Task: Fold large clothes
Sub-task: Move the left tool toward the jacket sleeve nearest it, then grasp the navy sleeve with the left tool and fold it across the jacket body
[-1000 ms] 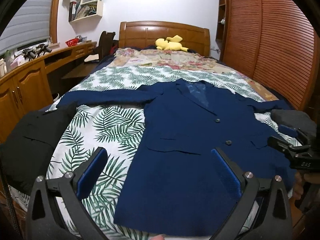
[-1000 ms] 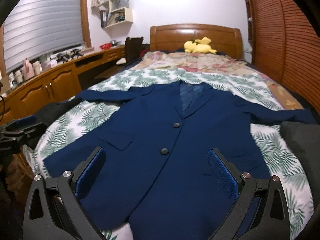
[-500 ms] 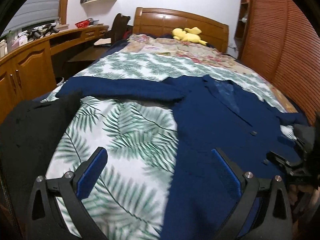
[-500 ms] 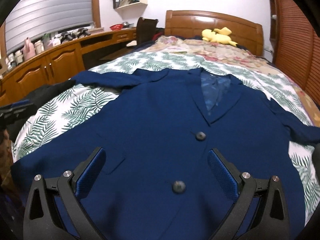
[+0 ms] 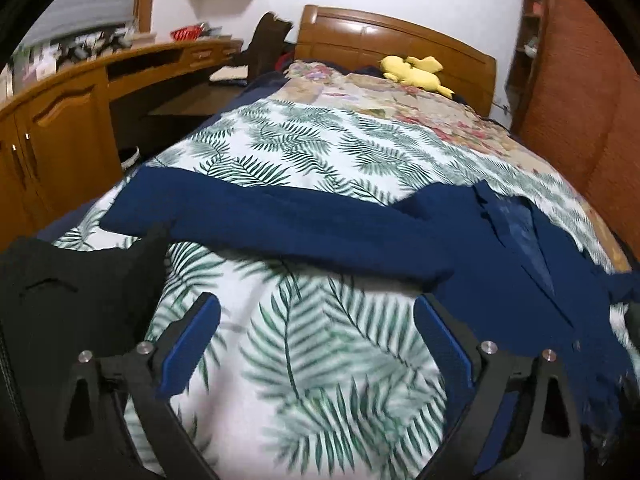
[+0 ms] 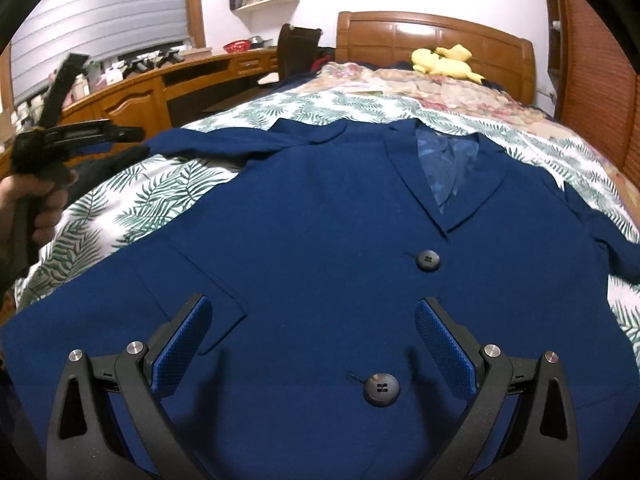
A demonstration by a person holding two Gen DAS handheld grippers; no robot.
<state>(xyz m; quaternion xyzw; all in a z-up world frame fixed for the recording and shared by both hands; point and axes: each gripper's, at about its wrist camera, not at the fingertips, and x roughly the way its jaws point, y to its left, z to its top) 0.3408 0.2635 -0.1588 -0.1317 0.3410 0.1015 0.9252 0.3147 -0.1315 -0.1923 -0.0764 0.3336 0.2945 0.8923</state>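
So I've got the navy blue two-button blazer (image 6: 320,240) lying flat, front up, on the white bedspread with green palm-leaf print (image 5: 304,344). One sleeve (image 5: 260,220) sticks straight out to the side across the leaves. My left gripper (image 5: 316,340) hangs over bare bedspread just short of that sleeve; its jaws have just been closing a little but are spread wide, nothing between the blue pads. A black garment (image 5: 72,304) sits at the bed's edge beside it. My right gripper (image 6: 312,340) is over the blazer's lower front, jaws wide apart above the lower button (image 6: 381,389), not pinching any fabric.
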